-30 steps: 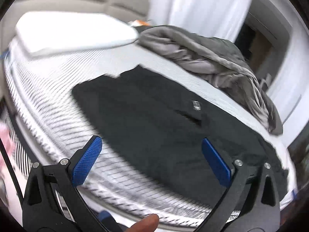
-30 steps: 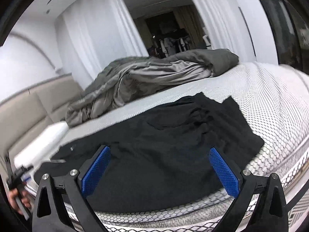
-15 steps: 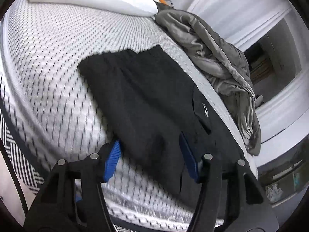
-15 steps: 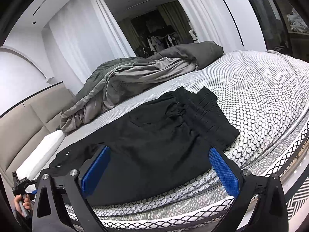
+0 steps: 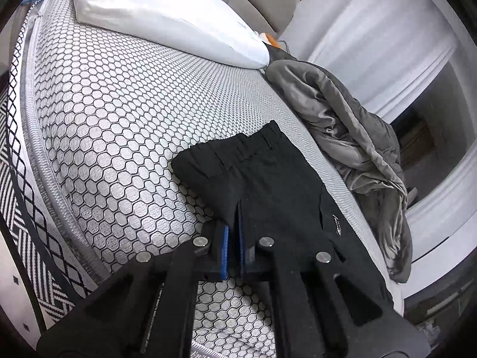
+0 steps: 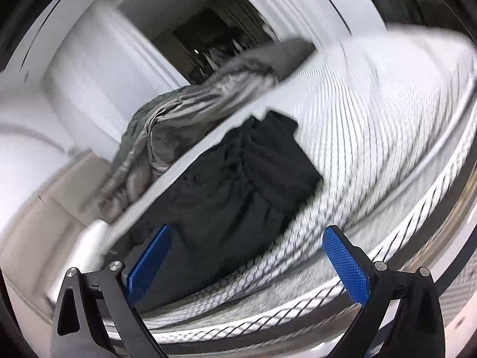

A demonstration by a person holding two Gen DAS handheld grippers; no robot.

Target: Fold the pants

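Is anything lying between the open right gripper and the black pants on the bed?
Nothing visible. The right gripper is open, with only bare mattress between it and the pants. The grey duvet lies beyond them.

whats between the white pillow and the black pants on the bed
In the left wrist view, only bare honeycomb-patterned mattress lies between the pillow and the pants. The grey blanket sits off to the side, not in that stretch.

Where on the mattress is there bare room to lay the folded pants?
Free: the wide honeycomb mattress between the white pillow, the near edge and the black pants. Crowded: the far side, where the grey duvet is heaped beside the pants.
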